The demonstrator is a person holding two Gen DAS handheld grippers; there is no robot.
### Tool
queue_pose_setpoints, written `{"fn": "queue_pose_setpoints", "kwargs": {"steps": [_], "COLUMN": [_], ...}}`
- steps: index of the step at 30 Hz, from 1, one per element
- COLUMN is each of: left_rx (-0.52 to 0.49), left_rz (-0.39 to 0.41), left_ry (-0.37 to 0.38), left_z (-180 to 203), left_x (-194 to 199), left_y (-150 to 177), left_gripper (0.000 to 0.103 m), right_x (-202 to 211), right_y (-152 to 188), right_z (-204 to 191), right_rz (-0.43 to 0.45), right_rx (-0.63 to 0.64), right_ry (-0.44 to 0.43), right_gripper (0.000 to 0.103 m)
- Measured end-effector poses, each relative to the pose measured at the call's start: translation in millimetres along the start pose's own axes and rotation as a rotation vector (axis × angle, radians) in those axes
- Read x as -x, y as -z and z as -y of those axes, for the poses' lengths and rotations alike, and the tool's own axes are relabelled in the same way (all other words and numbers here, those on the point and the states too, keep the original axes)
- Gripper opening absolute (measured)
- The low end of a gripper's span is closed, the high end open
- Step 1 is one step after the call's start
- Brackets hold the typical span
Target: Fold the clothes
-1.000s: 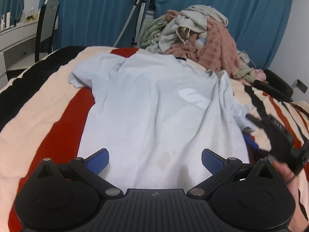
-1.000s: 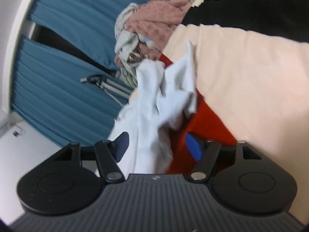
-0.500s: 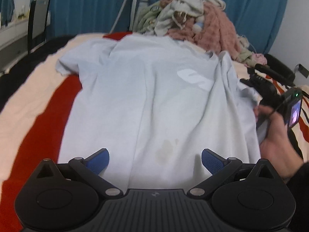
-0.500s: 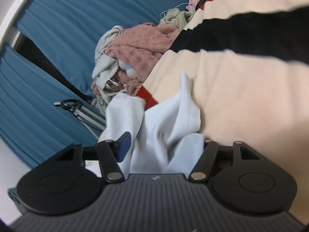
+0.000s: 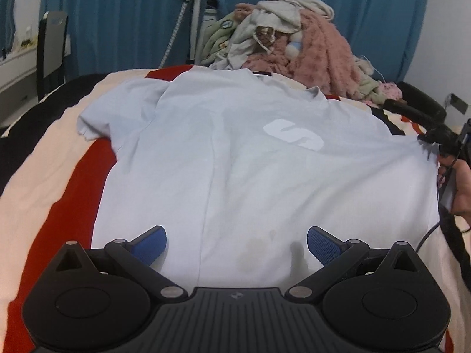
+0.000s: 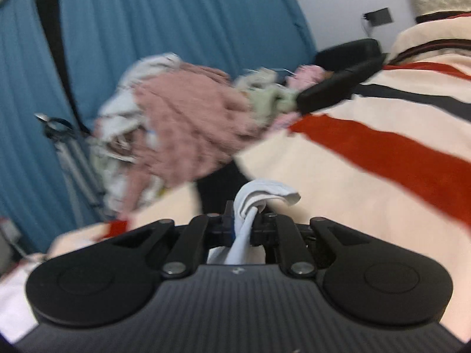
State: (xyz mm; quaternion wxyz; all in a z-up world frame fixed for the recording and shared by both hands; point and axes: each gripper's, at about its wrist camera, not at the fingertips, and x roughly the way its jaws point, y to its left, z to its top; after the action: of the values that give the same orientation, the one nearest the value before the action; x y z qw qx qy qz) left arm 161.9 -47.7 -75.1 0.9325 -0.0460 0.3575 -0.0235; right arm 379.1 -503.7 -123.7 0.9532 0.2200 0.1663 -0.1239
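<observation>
1. At the far left of the left wrist view a dark chair (image 5: 51, 47) stands on the floor beside the bed, in front of the blue curtain (image 5: 123, 20).
2. The striped blanket (image 5: 38, 176) covers the bed in cream, red and black bands; its red band runs along the left edge of the shirt.
3. The left gripper (image 5: 234, 242) hovers low over the near hem of the shirt with its blue-padded fingers (image 5: 148, 242) spread wide apart, holding nothing.
4. The pale blue T-shirt (image 5: 235, 161) lies spread front-up on the blanket, collar toward the far end, its left sleeve crumpled near the cream band. A white logo (image 5: 293, 134) sits on the chest, and faint stains (image 5: 253, 250) mark the cloth near the hem between the left gripper's fingers.
5. Behind the collar a pile of clothes (image 5: 294, 38) is heaped against the curtain, with a fuzzy pink garment (image 5: 323, 56) on its right side and pale grey and green pieces on top.
6. At the right edge of the same view the right gripper (image 5: 432, 139) pinches the shirt's right sleeve edge and draws the cloth taut; the right hand (image 5: 460, 188) grips its handle.
7. In the blurred right wrist view the right gripper (image 6: 245, 223) is clamped together on a bunched fold of the T-shirt (image 6: 265, 194), which sticks up between the closed fingers above the blanket (image 6: 368, 200); the pile of clothes (image 6: 182, 129) lies beyond to the left.
</observation>
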Motion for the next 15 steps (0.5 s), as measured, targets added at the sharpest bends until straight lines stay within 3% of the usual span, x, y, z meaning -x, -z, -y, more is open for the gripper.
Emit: {"fn": "queue_pose_setpoints", "kwargs": {"steps": [4, 6, 7, 8, 9, 15], "left_rx": [-0.013, -0.021, -0.025, -0.029, -0.033, -0.03], "left_rz": [-0.009, -0.001, 0.003, 0.006, 0.009, 0.046], "left_ry": [-0.003, -0.007, -0.009, -0.007, -0.005, 0.044], "left_z": [1.5, 1.2, 1.0, 1.1, 1.2, 3.0], "left_x": [-5.0, -6.0, -6.4, -6.2, -5.9, 7.5], "left_y": [-0.7, -2.3, -3.1, -3.8, -4.4, -5.6], "left_gripper": [0.103, 0.103, 0.103, 0.103, 0.103, 0.103], "right_x": [-16.5, -20.7, -20.2, -13.8, -6.0, 63.5], "right_y": [11.2, 13.6, 12.7, 11.7, 10.8, -2.9], "right_z": [16.1, 16.2, 15.7, 13.3, 10.4, -11.9], "right_rz": [-0.068, -0.084, -0.085, -0.071, -0.055, -0.024], "right_rx": [0.028, 0.01, 0.003, 0.011, 0.023, 0.148], "right_ry": [0.048, 0.05, 0.044, 0.048, 0.055, 0.043], "right_gripper": [0.016, 0.038, 0.068, 0.089, 0.092, 0.09]}}
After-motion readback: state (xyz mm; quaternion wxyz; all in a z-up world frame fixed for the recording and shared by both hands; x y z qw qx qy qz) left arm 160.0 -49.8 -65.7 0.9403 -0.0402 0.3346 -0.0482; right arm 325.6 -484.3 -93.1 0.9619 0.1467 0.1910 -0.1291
